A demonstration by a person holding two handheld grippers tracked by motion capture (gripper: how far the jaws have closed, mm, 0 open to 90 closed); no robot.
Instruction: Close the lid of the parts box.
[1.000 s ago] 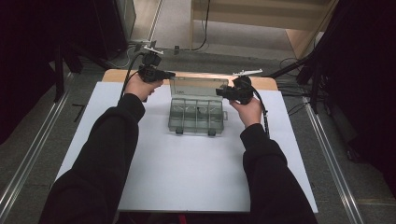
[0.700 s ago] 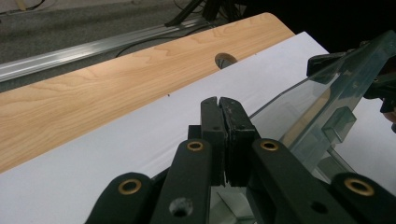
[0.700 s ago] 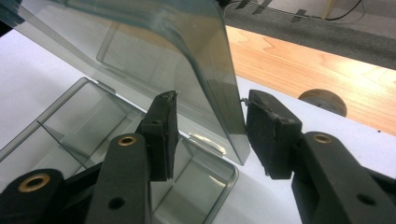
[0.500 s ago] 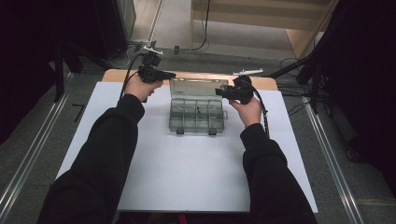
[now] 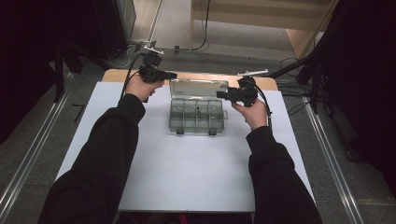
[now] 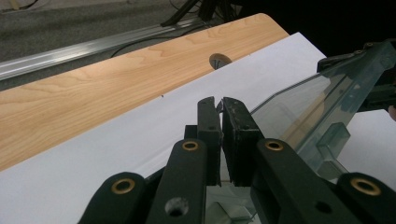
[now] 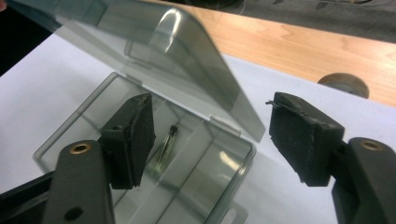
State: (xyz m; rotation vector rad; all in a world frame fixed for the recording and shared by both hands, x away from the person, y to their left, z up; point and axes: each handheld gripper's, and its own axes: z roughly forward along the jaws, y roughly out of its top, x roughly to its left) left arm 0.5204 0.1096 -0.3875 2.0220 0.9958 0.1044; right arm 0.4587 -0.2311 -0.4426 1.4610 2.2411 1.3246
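My left gripper [image 5: 172, 74] sits at the far left corner of the clear compartment box [image 5: 196, 114], fingers [image 6: 209, 122] clenched right next to the raised lid [image 5: 198, 87]; can't tell if they pinch its edge. The box is mid-surface on the white sheet [image 5: 187, 172], lid tilted up at the far side, a small dark part [image 7: 167, 142] in one compartment. On the right, my right gripper [image 5: 220, 94] has just been opening, fingers [image 7: 136, 135] released and spread over the box's right end, nothing between them

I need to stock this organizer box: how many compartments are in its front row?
4, side by side across the front of the box. A further row behind them is hard to make out.
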